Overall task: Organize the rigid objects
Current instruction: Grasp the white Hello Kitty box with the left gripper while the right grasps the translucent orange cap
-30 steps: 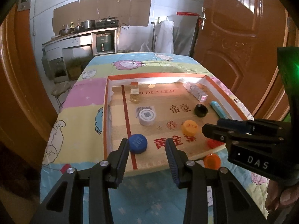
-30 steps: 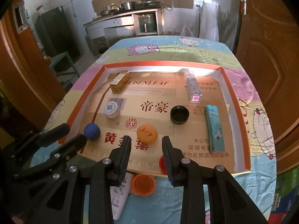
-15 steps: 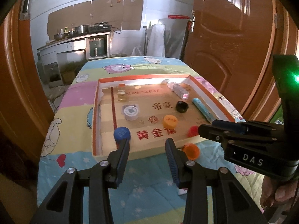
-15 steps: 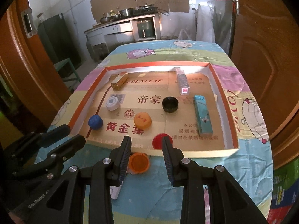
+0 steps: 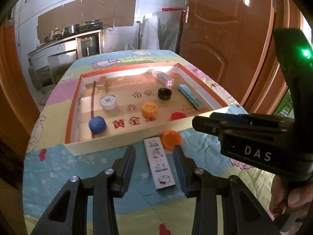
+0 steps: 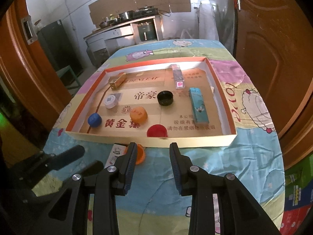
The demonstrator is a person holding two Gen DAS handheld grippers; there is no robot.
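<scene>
Both grippers are held over the bare tablecloth [image 6: 215, 162] short of the shallow tray [image 6: 137, 137], so plenty of free room is left there. The left gripper [image 5: 154, 156] is seen with jaws parted and empty; same for the right gripper [image 6: 152, 154]. A white patterned box [image 5: 159, 161] is lying outside the tray's near wall, long axis pointed at it, an orange cap [image 5: 171, 139] touching its far end. Five caps and three small boxes can be counted inside.

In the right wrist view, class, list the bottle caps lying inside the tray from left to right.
Blue cap → white cap → orange cap → red cap → black cap; red and black overlap somewhat.
</scene>
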